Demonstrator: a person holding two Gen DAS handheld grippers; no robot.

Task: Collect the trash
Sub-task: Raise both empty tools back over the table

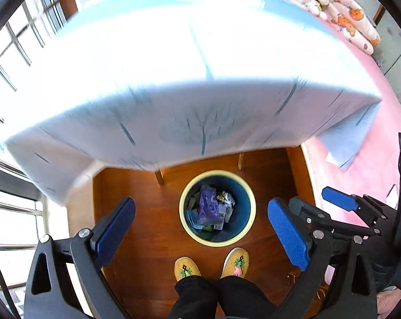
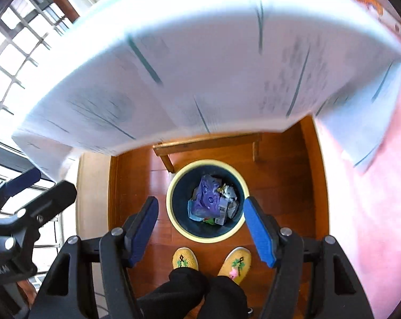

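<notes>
Below, I am looking down on the bin (image 1: 217,208) standing on the wooden floor (image 1: 152,212) just beyond my slippers (image 1: 187,267), with a purple wrapper (image 1: 207,207) and crumpled packets lying inside it. I am holding my left tool (image 1: 200,228) spread wide and gripping nothing, and my right tool (image 2: 200,232) is likewise released and bare. The tabletop (image 1: 173,66), under its pale cloth, is filling the view at 12 o'clock.
</notes>
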